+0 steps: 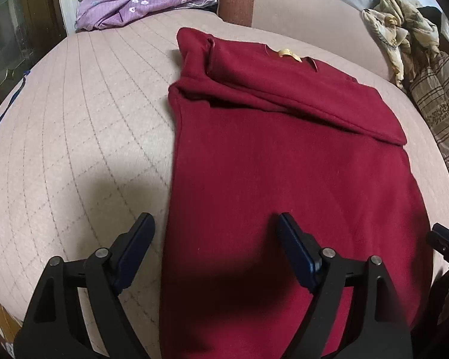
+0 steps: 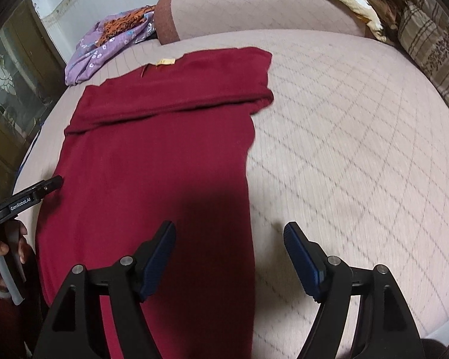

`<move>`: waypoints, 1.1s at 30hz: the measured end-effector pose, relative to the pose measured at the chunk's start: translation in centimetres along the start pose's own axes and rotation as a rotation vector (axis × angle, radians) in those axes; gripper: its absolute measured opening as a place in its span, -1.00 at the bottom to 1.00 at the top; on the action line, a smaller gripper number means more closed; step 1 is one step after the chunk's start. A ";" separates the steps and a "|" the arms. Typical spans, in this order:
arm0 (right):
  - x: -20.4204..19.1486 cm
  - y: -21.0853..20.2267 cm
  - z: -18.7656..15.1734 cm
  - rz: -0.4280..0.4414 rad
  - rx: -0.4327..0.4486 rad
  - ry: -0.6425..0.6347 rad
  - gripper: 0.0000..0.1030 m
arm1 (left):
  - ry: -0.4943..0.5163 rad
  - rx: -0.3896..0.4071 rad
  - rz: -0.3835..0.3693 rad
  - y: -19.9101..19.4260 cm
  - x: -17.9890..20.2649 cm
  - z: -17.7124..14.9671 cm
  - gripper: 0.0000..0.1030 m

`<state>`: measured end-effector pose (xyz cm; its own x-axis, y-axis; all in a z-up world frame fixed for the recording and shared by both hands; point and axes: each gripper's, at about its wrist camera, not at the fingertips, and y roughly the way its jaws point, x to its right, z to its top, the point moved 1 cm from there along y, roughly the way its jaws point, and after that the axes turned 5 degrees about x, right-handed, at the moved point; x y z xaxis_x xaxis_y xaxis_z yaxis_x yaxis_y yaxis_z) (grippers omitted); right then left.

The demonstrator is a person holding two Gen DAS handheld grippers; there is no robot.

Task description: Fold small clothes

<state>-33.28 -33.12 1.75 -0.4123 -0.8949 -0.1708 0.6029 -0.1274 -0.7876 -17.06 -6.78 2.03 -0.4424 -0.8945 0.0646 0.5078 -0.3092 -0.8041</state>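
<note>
Both grippers hang over the near end of a dark red shirt (image 1: 284, 164) that lies flat on a quilted pink bed cover (image 1: 74, 119). Left gripper (image 1: 214, 224) has its jaws spread wide with nothing clamped; its fingers straddle the shirt's left long edge, one over bare cover and one over cloth. Right gripper (image 2: 229, 233) is opening its jaws, with no cloth pinched between them; it straddles the shirt's right long edge in the same way.

Farther up, the sleeves are folded in across the chest, making a thick band whose ends stick out slightly past the body on each side. A yellow label (image 1: 289, 53) marks the collar at the far edge.

Right of the shirt, the cover runs bare and wide to the rounded bed edge, giving much free room. Left of it, the bare strip is narrower. Beyond the collar sits a pink bolster (image 2: 254, 3), with a purple floral cloth (image 1: 140, 3) at the far left corner and a crumpled beige cloth (image 1: 401, 30) at the far right.
</note>
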 end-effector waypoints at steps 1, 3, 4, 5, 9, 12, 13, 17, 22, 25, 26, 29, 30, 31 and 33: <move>0.1 -0.1 -0.2 -0.002 -0.001 0.002 0.48 | 0.016 0.005 0.008 -0.1 0.2 -0.2 0.68; 0.4 -0.2 -0.8 -0.006 -0.007 0.008 0.48 | 0.038 0.003 0.019 0.0 0.4 -0.5 0.74; 0.6 -0.2 -1.0 -0.009 -0.012 0.015 0.49 | 0.042 0.003 0.021 0.0 0.5 -0.6 0.80; 0.7 -0.2 -1.2 -0.010 -0.017 0.021 0.49 | 0.042 0.001 0.022 0.1 0.5 -0.7 0.84; 0.8 -0.5 -1.7 -0.010 -0.011 0.020 0.51 | 0.039 -0.007 0.025 0.4 0.4 -1.1 1.00; 0.7 -0.9 -2.1 -0.002 -0.013 0.018 0.51 | 0.044 0.015 0.016 0.2 0.3 -1.5 1.00; 0.7 -1.1 -2.3 0.005 -0.015 0.018 0.51 | 0.049 0.024 0.012 0.1 0.3 -1.6 1.00; 1.0 -1.8 -3.1 0.046 -0.027 0.029 0.51 | 0.080 0.046 -0.017 -0.6 0.1 -2.6 1.00; 1.6 -2.8 -4.5 0.095 -0.061 0.047 0.52 | 0.092 -0.030 -0.065 -2.5 -0.8 -3.7 1.00; 1.8 -3.3 -5.6 0.132 -0.087 0.055 0.52 | 0.078 -0.065 -0.077 -3.7 -1.1 -5.1 1.00; 1.8 -3.5 -5.9 0.142 -0.094 0.057 0.52 | 0.077 -0.075 -0.082 -4.0 -1.2 -5.6 1.00; 1.7 -3.9 -7.0 0.167 -0.123 0.054 0.52 | 0.064 -0.119 -0.097 -4.9 -1.5 -7.1 1.00; 1.6 -4.0 -7.3 0.178 -0.132 0.049 0.52 | 0.054 -0.136 -0.102 -5.1 -1.7 -7.7 1.00; 1.3 -4.1 -7.8 0.193 -0.143 0.040 0.52 | 0.043 -0.148 -0.109 -5.2 -1.8 -8.1 1.00; 0.7 -4.2 -8.4 0.205 -0.154 0.017 0.47 | 0.020 -0.178 -0.127 -5.5 -1.9 -8.9 1.00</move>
<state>-41.87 -29.63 -0.06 -0.3047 -0.8877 -0.3452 0.5645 0.1236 -0.8161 -25.61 -0.48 1.10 -0.5098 -0.8450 0.1616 0.3098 -0.3555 -0.8818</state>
